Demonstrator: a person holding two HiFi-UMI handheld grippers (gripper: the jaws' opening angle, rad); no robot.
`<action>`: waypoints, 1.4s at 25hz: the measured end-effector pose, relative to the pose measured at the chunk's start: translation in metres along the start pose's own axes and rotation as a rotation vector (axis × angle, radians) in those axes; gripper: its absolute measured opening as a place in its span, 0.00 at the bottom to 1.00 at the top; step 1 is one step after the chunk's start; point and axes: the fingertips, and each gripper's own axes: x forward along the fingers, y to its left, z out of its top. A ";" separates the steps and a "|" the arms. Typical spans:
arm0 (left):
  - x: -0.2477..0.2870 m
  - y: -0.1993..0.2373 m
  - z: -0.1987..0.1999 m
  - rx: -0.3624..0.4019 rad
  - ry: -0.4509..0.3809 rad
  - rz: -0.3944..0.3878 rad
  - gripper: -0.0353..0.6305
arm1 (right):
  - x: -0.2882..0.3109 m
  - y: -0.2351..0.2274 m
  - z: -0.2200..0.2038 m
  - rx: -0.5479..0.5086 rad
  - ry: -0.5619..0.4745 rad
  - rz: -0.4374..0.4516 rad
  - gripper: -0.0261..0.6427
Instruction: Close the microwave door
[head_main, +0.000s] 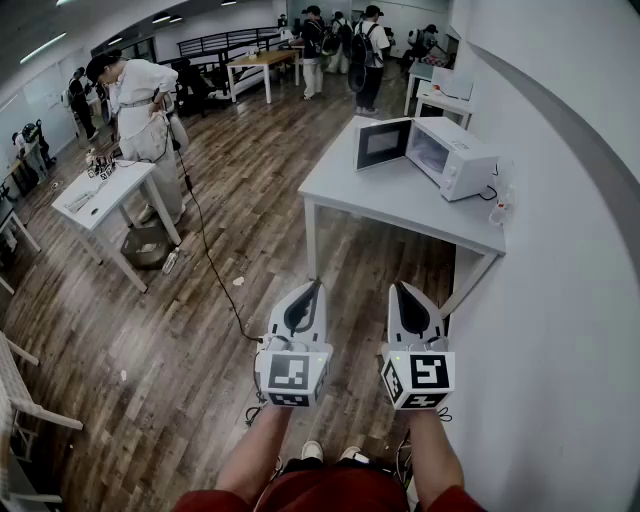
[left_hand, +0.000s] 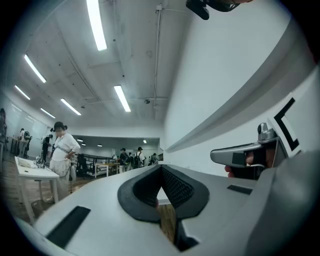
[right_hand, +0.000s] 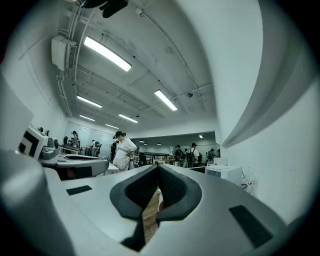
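Observation:
The white microwave (head_main: 455, 155) stands at the far right of a grey table (head_main: 380, 195) against the wall, its door (head_main: 383, 143) swung wide open to the left. Both grippers are held side by side well short of the table, above the wood floor. My left gripper (head_main: 318, 284) is shut with nothing in it, its jaws meeting at the tip (left_hand: 161, 167). My right gripper (head_main: 397, 285) is likewise shut and empty (right_hand: 158, 166). In the right gripper view the microwave (right_hand: 224, 173) shows small, ahead and to the right.
A white wall (head_main: 560, 250) runs close along the right. A person in white (head_main: 140, 100) stands by a small white table (head_main: 100, 195) at the left, with a black cable (head_main: 215, 270) trailing across the floor. Several people (head_main: 340, 40) stand at the back.

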 end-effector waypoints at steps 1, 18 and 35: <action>0.000 0.004 -0.004 -0.001 0.003 -0.001 0.09 | 0.001 0.003 0.001 0.000 -0.001 -0.002 0.07; -0.007 0.041 -0.019 -0.007 -0.001 -0.036 0.09 | 0.016 0.038 -0.001 -0.004 -0.019 -0.051 0.07; 0.093 0.043 -0.046 0.007 0.009 -0.060 0.09 | 0.095 -0.020 -0.036 0.012 -0.002 -0.059 0.07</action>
